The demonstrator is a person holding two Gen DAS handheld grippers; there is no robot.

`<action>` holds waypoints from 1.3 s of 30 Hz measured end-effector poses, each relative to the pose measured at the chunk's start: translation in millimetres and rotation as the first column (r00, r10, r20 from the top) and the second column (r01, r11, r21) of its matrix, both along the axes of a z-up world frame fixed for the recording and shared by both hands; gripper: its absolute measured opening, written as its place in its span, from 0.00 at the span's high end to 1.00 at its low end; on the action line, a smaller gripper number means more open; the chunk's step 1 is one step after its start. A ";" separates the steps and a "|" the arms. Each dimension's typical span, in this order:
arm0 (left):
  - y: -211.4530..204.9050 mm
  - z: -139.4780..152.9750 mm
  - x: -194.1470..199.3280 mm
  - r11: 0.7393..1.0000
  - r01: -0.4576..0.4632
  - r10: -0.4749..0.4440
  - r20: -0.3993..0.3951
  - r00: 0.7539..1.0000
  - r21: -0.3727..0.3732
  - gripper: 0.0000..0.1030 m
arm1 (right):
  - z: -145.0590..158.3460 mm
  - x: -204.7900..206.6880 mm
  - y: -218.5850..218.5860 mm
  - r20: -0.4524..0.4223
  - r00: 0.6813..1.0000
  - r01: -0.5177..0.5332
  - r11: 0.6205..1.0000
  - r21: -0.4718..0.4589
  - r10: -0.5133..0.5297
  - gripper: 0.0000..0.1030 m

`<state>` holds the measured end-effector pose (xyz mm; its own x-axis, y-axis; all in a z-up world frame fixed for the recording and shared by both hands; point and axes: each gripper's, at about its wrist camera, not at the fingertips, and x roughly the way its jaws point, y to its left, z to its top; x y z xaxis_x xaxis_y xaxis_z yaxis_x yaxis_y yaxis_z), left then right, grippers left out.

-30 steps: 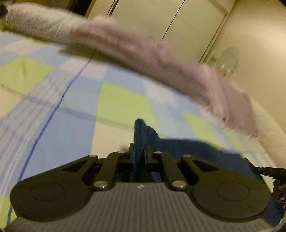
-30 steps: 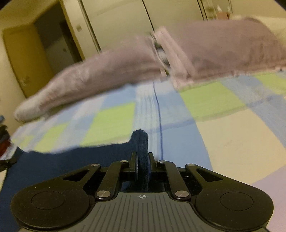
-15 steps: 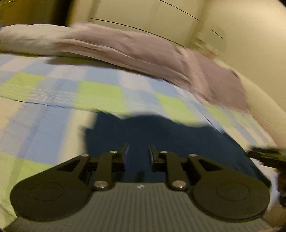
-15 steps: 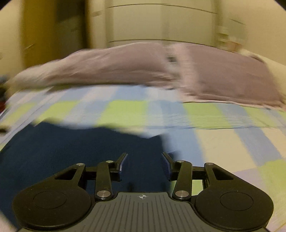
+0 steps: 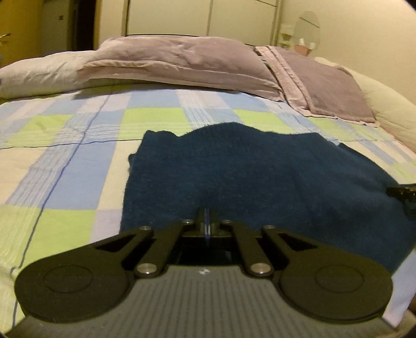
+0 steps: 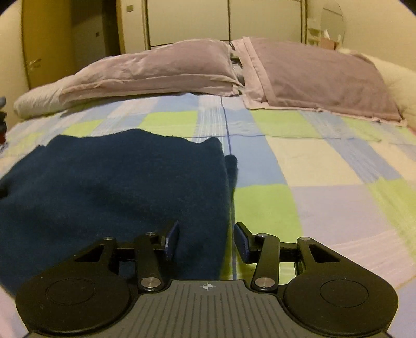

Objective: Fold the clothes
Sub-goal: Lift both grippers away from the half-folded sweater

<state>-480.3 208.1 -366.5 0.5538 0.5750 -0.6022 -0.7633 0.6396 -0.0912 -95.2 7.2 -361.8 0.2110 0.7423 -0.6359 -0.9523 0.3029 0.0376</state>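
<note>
A dark blue knitted garment [image 5: 260, 176] lies folded flat on the checked bedspread [image 5: 65, 166]. My left gripper [image 5: 206, 221] hovers at the garment's near edge, shut with nothing between its fingers. In the right wrist view the same garment [image 6: 111, 187] fills the left half, its right folded edge running towards me. My right gripper [image 6: 206, 240] is open above that edge; the cloth lies under the gap and the pads do not press on it. A tip of the right gripper [image 5: 401, 193] shows at the right edge of the left wrist view.
Two mauve pillows [image 5: 182, 62] [image 6: 312, 75] lie across the head of the bed, with a pale duvet roll [image 5: 384, 104] on the right. Wardrobe doors [image 5: 234, 18] and a round mirror [image 5: 308, 28] stand behind. Bare bedspread [image 6: 325, 182] stretches to the garment's right.
A second ago both grippers were shut on the garment's raised edge. They let go, the cloth dropped flat and folded, both pulled back, and the left gripper shut again, empty.
</note>
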 end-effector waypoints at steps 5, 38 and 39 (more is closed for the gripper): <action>-33.5 10.5 -22.4 0.998 -0.067 0.067 -0.010 0.998 -0.010 0.91 | 23.2 -41.1 -22.9 0.056 0.998 -0.027 0.998 0.061 0.024 0.57; -131.0 17.0 -57.0 0.950 -0.289 0.265 -0.186 0.946 -0.118 0.72 | 20.4 -114.0 -118.1 -0.092 0.981 0.168 0.984 -0.052 -0.172 0.56; -132.9 18.7 -57.5 0.951 -0.289 0.265 -0.186 0.946 -0.113 0.71 | 21.4 -115.0 -119.5 -0.094 0.980 0.170 0.984 -0.050 -0.174 0.56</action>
